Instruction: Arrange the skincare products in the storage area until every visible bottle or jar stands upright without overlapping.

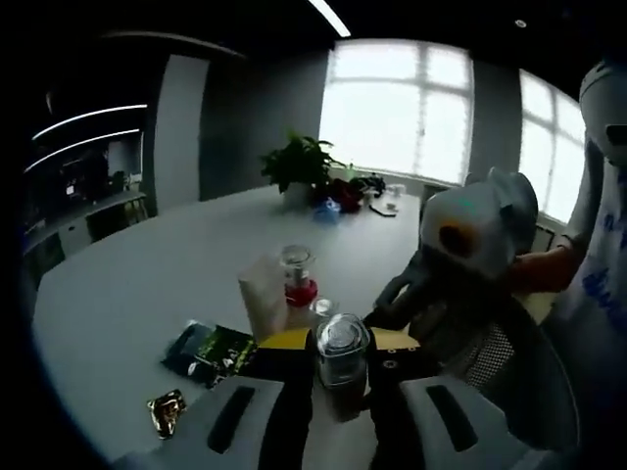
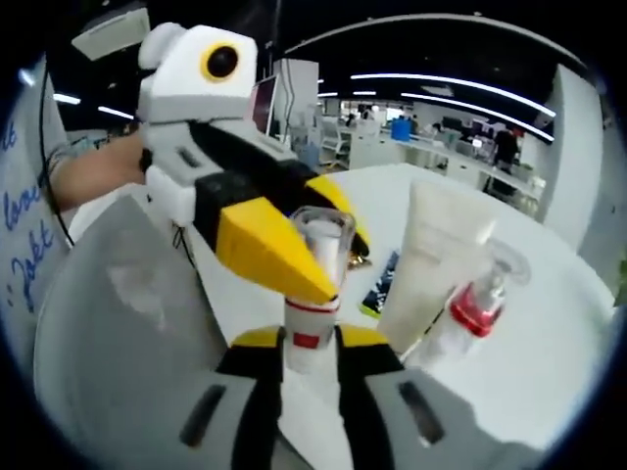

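between the yellow-tipped jaws of the left tool [image 1: 341,364] stands a clear bottle with a silver cap [image 1: 342,354], gripped upright above the white tabletop [image 1: 127,294]. beyond it stand a white tube [image 1: 263,297] and a red-collared clear bottle [image 1: 298,274]. the right tool [image 2: 308,345] clamps a red-banded white bottle [image 2: 313,294].

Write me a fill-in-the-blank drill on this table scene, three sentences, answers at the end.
1. Both grippers close their jaws on the same small bottle, whose cap is clear and whose collar is ____.
2. The white tube stands beside a second bottle on the ____ table.
3. At the far end of the table, before the window, stands a green potted ____.

Answers: red; white; plant
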Demonstrator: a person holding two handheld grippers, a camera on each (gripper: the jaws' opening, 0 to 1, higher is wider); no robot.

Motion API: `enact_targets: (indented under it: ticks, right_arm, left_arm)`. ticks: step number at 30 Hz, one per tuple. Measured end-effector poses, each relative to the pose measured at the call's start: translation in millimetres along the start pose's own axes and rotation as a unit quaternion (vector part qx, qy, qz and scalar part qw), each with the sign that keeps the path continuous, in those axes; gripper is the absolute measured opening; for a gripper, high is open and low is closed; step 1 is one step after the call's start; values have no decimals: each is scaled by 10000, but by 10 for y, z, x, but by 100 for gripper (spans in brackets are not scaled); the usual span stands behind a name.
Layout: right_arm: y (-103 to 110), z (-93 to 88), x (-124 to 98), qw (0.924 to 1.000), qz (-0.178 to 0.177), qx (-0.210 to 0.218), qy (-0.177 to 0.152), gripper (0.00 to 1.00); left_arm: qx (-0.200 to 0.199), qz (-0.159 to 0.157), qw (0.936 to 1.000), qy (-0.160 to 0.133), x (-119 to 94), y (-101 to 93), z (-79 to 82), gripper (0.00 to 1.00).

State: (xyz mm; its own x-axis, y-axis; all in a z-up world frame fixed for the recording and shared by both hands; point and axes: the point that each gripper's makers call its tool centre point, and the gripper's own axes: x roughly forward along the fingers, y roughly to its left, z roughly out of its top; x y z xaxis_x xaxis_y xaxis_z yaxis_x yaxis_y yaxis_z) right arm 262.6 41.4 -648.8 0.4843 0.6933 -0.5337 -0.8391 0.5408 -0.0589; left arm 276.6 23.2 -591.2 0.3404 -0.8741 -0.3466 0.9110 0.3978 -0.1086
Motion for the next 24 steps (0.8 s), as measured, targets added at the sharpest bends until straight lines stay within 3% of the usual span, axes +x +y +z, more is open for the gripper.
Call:
enact_targets:
  ticks: [13,17,24]
  right_arm:
    - [58,-89,320,9969,461,-426,473,22]
    - [67,-153,424,9957,462,-521,611,22]
    - [38,-249,504,9928,443,-710,853,22]
  left_arm:
    - [321,-411,9985,144,22,56,-227,17]
    - [358,-425,9981,251,28,115,-334,17]
    - [296,-408,9986,161,51,161,-428,18]
